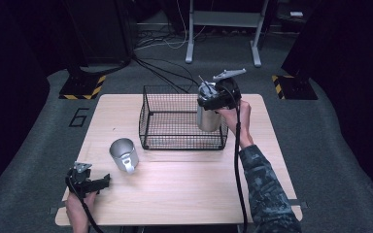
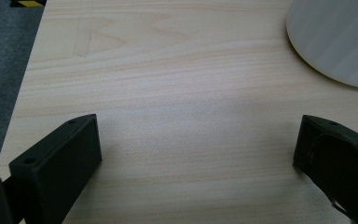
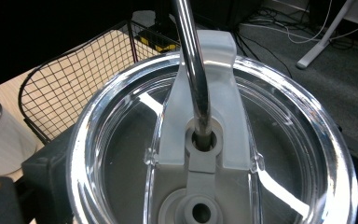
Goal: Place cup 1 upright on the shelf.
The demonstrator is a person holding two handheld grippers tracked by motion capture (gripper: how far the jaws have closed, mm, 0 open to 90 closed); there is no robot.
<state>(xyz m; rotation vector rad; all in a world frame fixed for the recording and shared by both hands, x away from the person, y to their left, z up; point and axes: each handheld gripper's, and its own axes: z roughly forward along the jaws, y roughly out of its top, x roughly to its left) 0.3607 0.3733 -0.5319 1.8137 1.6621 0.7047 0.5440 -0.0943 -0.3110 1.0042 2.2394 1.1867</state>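
The right gripper point(image 1: 215, 101) has its jaws clamped around the top of a steel tumbler point(image 1: 208, 119) and holds it at the right end of the wire basket point(image 1: 148, 114), at the far side of the table point(image 1: 184, 194). From the high view I cannot tell whether the tumbler hangs just inside the basket or over its right wall, nor whether its base touches anything. The right gripper view looks straight down on the clear lid point(image 3: 121, 140) with a metal straw point(image 3: 191, 60) standing up through it.

The risk, as I judge it, is the grip — smooth steel and a slick lid rim give the jaws little to bite, and a tilt of the hand could let the tumbler slide out. Its base could also catch the basket's top wire on the way down and tip, or shove the light basket along the table. The straw stands close to the gripper body and might get knocked.

The left gripper point(image 1: 97, 183) rests at the near left corner, jaws spread wide over bare wood, holding nothing. A steel mug point(image 1: 124, 154) stands just beyond it, well clear of the basket, handle toward the near edge.

Count — one tumbler with one lid and one straw, one mug, one basket, two grippers.
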